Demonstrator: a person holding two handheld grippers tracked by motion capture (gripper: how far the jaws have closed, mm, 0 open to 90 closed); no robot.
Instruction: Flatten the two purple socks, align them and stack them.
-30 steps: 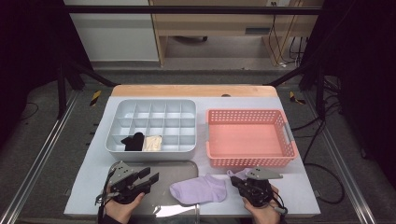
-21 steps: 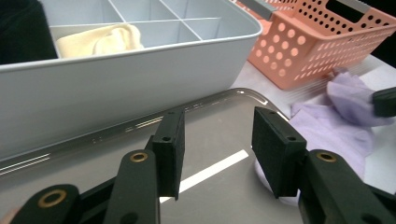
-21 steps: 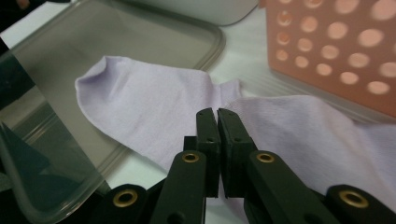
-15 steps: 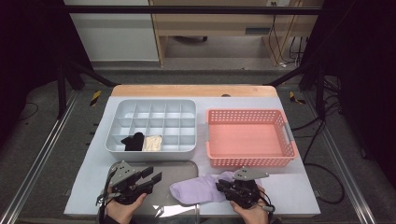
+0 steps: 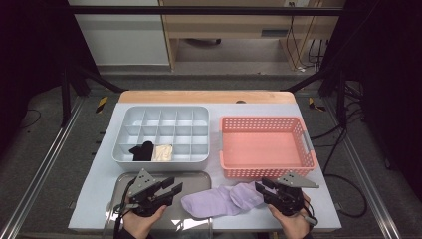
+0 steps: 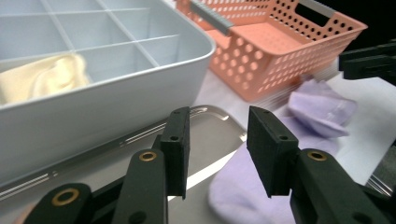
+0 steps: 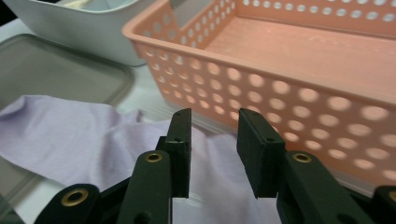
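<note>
A lilac sock (image 5: 224,200) lies across the right end of a metal tray (image 5: 124,186) and the white table, one end folded over on itself. My left gripper (image 5: 175,189) is open over the tray, just left of the sock's toe (image 6: 243,196). My right gripper (image 5: 260,190) is open at the sock's folded right end, its jaws standing over the lilac cloth (image 7: 70,140) with nothing between them. The grey divided box (image 5: 161,133) holds a black sock (image 5: 142,151) and a cream sock (image 5: 162,152) in its front row. The pink basket (image 5: 266,147) is empty.
The divided box's front wall (image 6: 93,107) stands close behind the tray. The pink basket's perforated wall (image 7: 289,107) rises right behind my right gripper. The table's front edge is just below both hands.
My right gripper moved left over the sock's end, then drew back right; the sock's right end is now folded over. The left gripper has barely moved.
</note>
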